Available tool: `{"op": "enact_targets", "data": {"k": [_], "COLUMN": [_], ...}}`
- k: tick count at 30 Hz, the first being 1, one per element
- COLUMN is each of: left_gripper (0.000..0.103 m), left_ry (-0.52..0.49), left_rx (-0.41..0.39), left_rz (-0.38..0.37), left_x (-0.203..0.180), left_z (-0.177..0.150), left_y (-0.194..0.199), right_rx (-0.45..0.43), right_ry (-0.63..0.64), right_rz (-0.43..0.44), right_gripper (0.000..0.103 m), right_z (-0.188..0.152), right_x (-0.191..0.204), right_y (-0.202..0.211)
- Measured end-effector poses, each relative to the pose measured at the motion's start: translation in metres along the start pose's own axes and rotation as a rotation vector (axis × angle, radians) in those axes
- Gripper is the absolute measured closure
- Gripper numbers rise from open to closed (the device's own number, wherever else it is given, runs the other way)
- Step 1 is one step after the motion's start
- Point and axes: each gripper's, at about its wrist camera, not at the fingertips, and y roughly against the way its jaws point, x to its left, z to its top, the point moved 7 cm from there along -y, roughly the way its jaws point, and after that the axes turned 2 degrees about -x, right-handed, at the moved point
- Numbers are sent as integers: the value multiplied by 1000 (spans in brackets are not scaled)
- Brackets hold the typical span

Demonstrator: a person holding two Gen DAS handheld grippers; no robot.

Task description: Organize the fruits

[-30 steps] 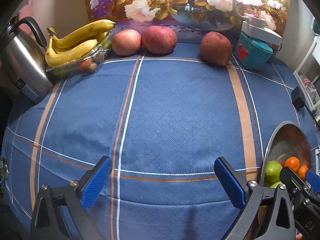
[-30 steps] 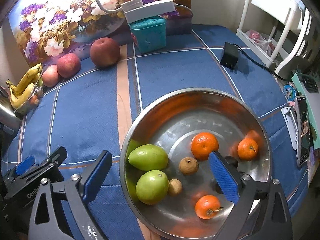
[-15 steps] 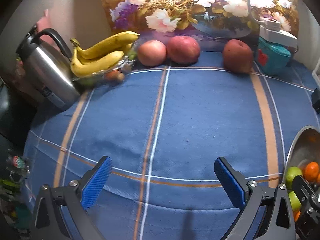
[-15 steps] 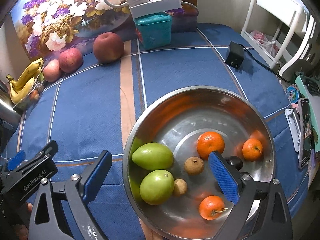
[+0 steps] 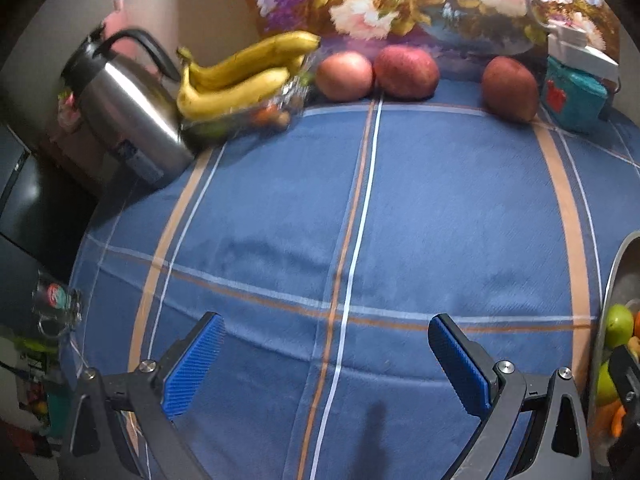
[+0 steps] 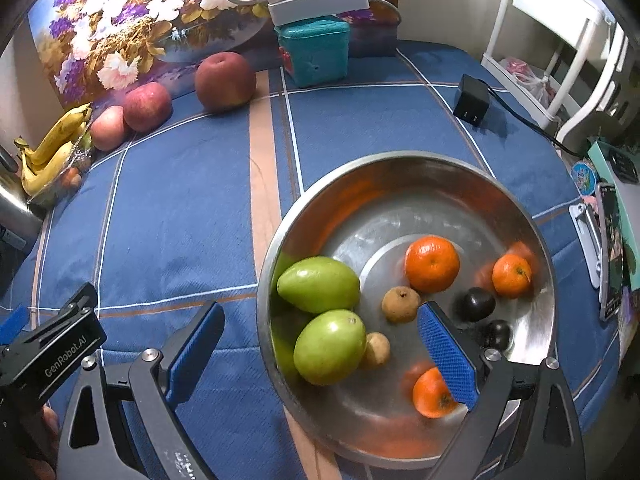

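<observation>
Both tongs released, nothing held: left tongs [image 5: 326, 354] over bare cloth; right tongs [image 6: 320, 344] straddle the near rim of the steel bowl [image 6: 532, 216]. Left unit reads "GenRobot.AI". Counter under blue plaid cloth [image 5: 440, 208]. Bowl holds green fruits [image 6: 320, 285], oranges [image 6: 432, 264], small brown and dark fruits. Far edge: apples [image 5: 406, 72], bananas [image 5: 236, 84], kettle [image 5: 128, 116], teal box [image 6: 314, 52], flower painting [image 6: 140, 28].

The left wrist view looks low across the blue cloth [image 5: 440, 208] toward the apples [image 5: 406, 72] at 12 o'clock. The right wrist view looks steeply down, close over the steel bowl [image 6: 400, 176]. Both views share the apples, the bananas [image 5: 236, 80] and the bowl's rim, at 3 o'clock in the left view.
</observation>
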Motion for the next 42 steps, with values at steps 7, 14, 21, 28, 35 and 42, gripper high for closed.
{"op": "enact_targets", "data": {"k": [7,14,21,28,35,42], "left_gripper": [0,0,0,0,0,0], "left_ry": [15,15,5,-18,-11,-10], "left_rx": [50,68,50,13,-26,-58], "left_rz": [9,5,-21,-49,-85,-96], "left_x": [13,27,36,41,44,48], "left_z": [-23,-42,-58,-73,-73,-74], "left_y": [1,9,26,42,56,65], "right_rx": [-38,-32,3,3,-40,-83], "right_ry": [5,15,51,81,98,106], "right_rz": [18,9,-7,-18,-21,-32], "right_gripper": [6,6,6,6,6,6], "right_z": [-13,-35,-65,-78,-77,-75], "right_x": [7,5,6,8,10,12], "right_y": [16,25,26,35,50,63]}}
